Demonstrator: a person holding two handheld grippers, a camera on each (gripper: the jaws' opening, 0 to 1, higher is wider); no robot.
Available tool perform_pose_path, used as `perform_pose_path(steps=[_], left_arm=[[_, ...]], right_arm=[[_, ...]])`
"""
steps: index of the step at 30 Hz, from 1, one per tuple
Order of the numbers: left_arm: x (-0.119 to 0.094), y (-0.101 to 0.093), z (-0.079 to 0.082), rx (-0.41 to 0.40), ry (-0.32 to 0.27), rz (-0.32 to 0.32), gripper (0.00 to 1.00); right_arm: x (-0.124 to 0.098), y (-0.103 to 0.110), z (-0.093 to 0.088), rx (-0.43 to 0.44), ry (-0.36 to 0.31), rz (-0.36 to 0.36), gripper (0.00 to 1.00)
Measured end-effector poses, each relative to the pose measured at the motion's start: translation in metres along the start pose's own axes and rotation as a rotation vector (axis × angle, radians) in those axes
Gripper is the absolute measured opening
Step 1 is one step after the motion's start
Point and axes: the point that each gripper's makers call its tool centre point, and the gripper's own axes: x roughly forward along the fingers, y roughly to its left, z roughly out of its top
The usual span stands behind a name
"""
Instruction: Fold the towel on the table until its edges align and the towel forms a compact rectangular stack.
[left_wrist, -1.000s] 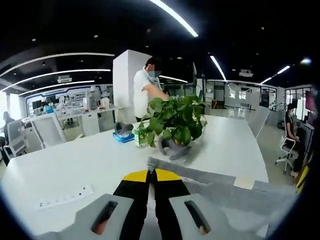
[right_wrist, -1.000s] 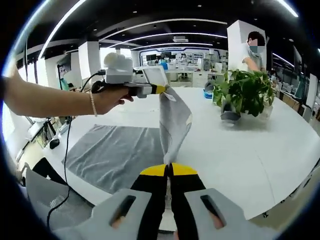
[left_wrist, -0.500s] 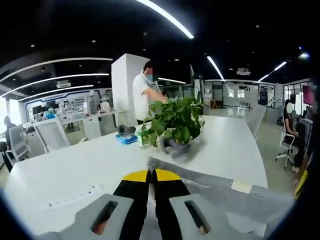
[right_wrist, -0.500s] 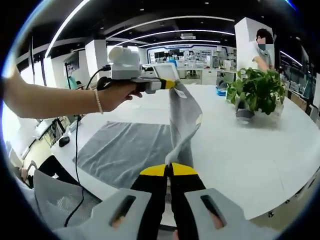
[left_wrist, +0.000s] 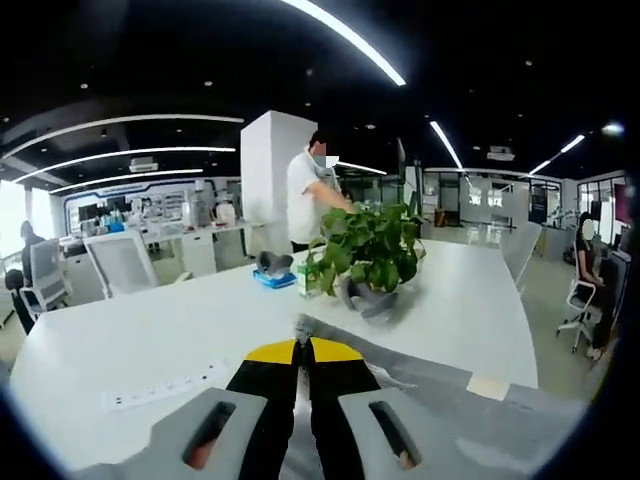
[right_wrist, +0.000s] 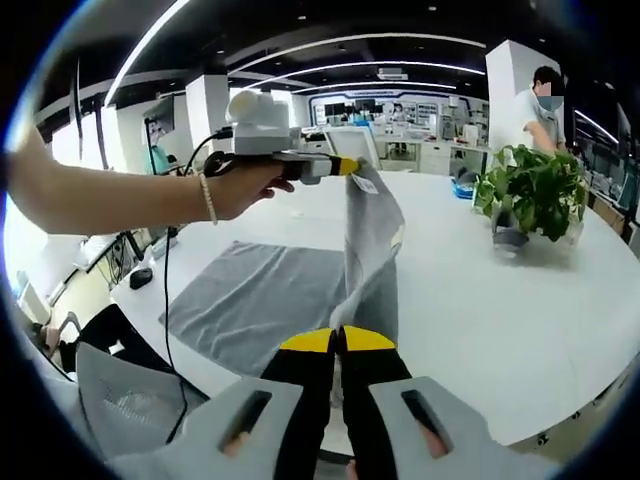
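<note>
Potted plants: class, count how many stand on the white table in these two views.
1. The potted plant stands on the far part of the white table in the left gripper view; the right gripper view shows the same one at right. Others may be hidden.

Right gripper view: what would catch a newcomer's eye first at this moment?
The grey towel stands out: one edge is lifted off the white table, pinched between the left gripper up high and the right gripper nearer the camera, while the rest lies flat on the table. Next comes the leafy potted plant farther back on the table, with a person standing behind it.
</note>
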Motion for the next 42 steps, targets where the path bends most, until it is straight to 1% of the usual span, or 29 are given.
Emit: perform_pose_path(steps=[1,4,9,13,19,26,36,42], left_arm=[[-0.002,0.001,0.0,-0.003,-0.001,0.002,0.03],[-0.008,0.009,0.0,-0.049,-0.011,0.013,0.03],[-0.017,0.019,-0.004,-0.06,-0.005,0.027,0.03],[-0.028,0.028,-0.009,-0.057,0.0,0.039,0.03],[-0.042,0.042,-0.014,-0.063,0.006,0.055,0.03],[-0.059,0.054,-0.014,-0.063,-0.002,0.067,0.03],[-0.076,0.07,-0.018,-0.066,-0.004,0.082,0.03],[-0.085,0.082,-0.022,-0.079,-0.003,0.094,0.03]], right_arm=[[0.0,0.001,0.0,-0.002,-0.001,0.001,0.0],[0.003,0.009,0.004,-0.013,-0.006,0.009,0.0],[0.009,0.023,0.007,-0.02,-0.009,0.026,0.0],[0.012,0.033,0.007,-0.023,-0.005,0.034,0.0],[0.019,0.05,0.011,-0.031,-0.011,0.049,0.0],[0.03,0.068,0.018,-0.039,-0.021,0.066,0.0],[0.043,0.09,0.026,-0.048,-0.029,0.084,0.0],[0.049,0.102,0.026,-0.058,-0.025,0.097,0.0]])
